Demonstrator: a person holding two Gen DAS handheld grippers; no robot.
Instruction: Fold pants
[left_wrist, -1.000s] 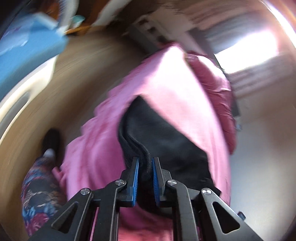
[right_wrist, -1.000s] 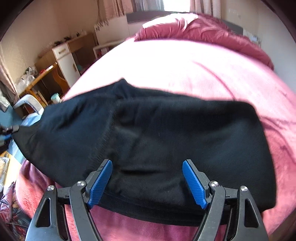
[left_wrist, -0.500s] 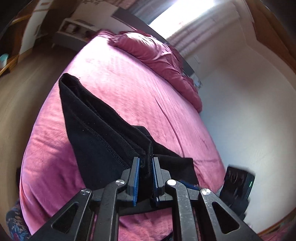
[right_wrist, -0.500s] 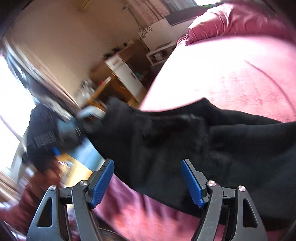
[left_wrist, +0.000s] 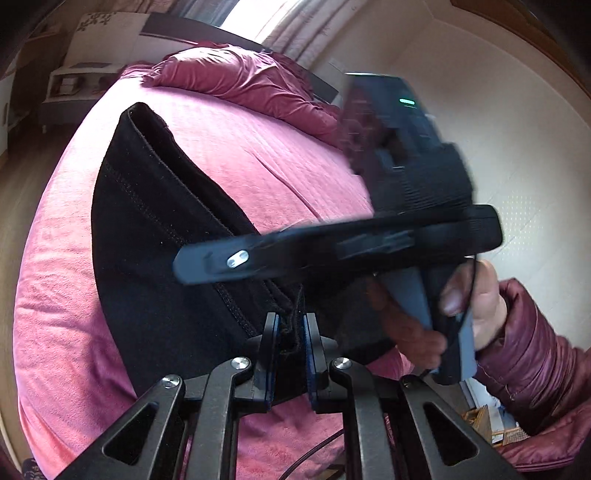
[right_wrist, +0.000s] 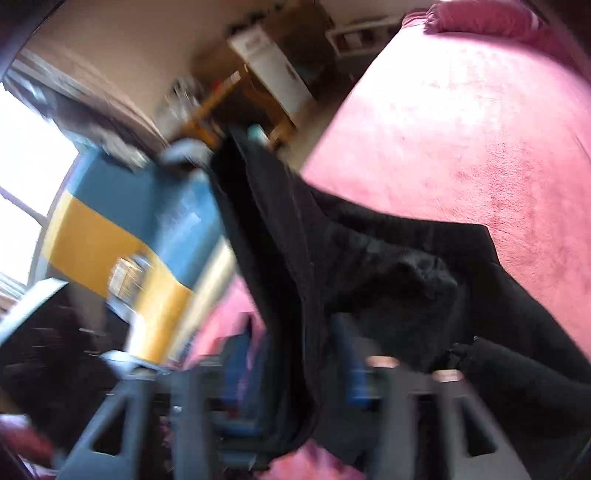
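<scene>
Black pants (left_wrist: 159, 236) lie partly folded on a pink bed cover (left_wrist: 258, 155). My left gripper (left_wrist: 290, 354) is shut on a thick folded edge of the pants near the bed's front. The right gripper's body (left_wrist: 332, 247) crosses the left wrist view from the right, held in a hand, with its tip over the pants. In the blurred right wrist view the pants (right_wrist: 388, 280) hang between the blue pads (right_wrist: 351, 362) of my right gripper (right_wrist: 295, 369). Its jaws stand apart around a raised fold of cloth.
A crumpled pink duvet (left_wrist: 243, 77) lies at the bed's head. Wooden furniture and a white cabinet (right_wrist: 273, 74) stand beside the bed. A blue and yellow object (right_wrist: 140, 221) is near the bed's left side. A white wall (left_wrist: 498, 129) is on the right.
The right gripper has swung in over the pants beside my left gripper, and its jaws have narrowed around a raised fold. My left gripper keeps its hold on the edge.
</scene>
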